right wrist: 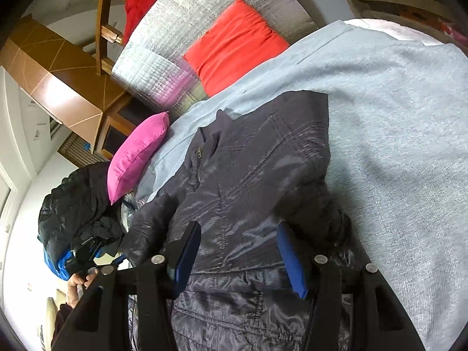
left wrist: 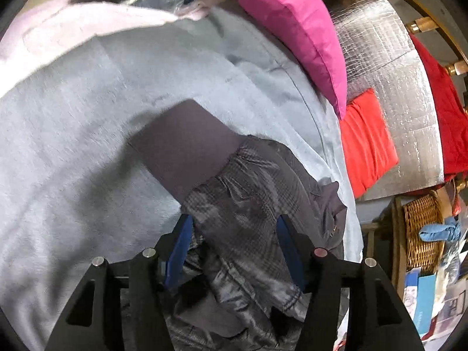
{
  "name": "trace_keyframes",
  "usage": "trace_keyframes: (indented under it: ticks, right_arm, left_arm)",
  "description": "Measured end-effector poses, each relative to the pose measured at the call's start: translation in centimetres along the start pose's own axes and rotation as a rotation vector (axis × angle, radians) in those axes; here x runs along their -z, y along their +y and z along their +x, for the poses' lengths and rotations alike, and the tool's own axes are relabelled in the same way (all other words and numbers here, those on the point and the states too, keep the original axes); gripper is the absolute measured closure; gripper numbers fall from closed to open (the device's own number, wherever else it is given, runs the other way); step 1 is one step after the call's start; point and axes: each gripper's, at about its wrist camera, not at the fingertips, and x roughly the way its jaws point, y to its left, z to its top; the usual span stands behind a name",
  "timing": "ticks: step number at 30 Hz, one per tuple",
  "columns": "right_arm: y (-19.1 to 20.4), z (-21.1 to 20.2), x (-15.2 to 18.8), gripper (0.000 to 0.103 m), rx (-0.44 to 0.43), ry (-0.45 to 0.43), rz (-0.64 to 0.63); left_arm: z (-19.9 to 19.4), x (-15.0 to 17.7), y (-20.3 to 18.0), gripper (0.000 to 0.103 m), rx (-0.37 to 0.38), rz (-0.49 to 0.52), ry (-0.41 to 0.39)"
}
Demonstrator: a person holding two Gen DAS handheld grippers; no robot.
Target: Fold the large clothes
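Left gripper [left wrist: 234,242] jaws spread wide, blue pads either side of dark grey jacket [left wrist: 248,219], nothing pinched. Right gripper [right wrist: 238,251] likewise spread, pads straddling same jacket [right wrist: 248,181] near its hem. Jacket lies crumpled on light blue blanket [right wrist: 395,146], zip and collar toward magenta pillow [right wrist: 134,155]. Plain dark panel [left wrist: 187,143] shows beside shiny checked fabric in left view. Red cushion [right wrist: 237,44] rests against silver foil sheet [right wrist: 163,55]. Wicker basket [left wrist: 421,231] stands off blanket's edge.
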Motion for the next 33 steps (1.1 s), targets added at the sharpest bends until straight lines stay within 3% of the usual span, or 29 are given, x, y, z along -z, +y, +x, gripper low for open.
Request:
trace_keyframes:
  ticks: [5, 9, 15, 19, 24, 26, 28, 29, 33]
  right_arm:
    - [0.6, 0.4, 0.1, 0.045, 0.017, 0.000, -0.035]
    - [0.7, 0.8, 0.1, 0.045, 0.026, 0.002, -0.050]
    - [0.6, 0.8, 0.2, 0.045, 0.026, 0.009, -0.047]
    - [0.5, 0.4, 0.2, 0.045, 0.025, 0.003, -0.040]
    - [-0.1, -0.7, 0.0, 0.045, 0.028, -0.027, -0.018]
    - [-0.6, -1.1, -0.1, 0.045, 0.027, -0.035, -0.004]
    - [-1.1, -1.7, -0.2, 0.045, 0.024, -0.037, 0.005]
    - [-1.2, -1.8, -0.3, 0.045, 0.026, -0.037, 0.005]
    - [-1.9, -2.6, -0.5, 0.045, 0.031, -0.046, 0.019]
  left_arm:
    - [2.0, -0.3, 0.1, 0.044, -0.012, -0.011, -0.014]
    - [1.8, -0.5, 0.2, 0.070, 0.001, -0.010, -0.045]
    - [-1.1, -0.3, -3.3, 0.096, 0.002, 0.143, -0.130]
    - [-3.0, 1.1, -8.0, 0.100, 0.039, 0.312, -0.160]
    - [-3.8, 7.4, -16.8, 0.100, 0.069, 0.643, -0.134]
    - [-3.8, 9.8, -18.9, 0.100, 0.069, 0.711, -0.124]
    - [-4.1, 10.5, -19.3, 0.099, 0.070, 0.710, -0.113]
    - [-4.2, 10.3, -18.5, 0.095, 0.063, 0.689, -0.099]
    - [-4.8, 7.4, -12.3, 0.046, -0.030, 0.574, -0.124]
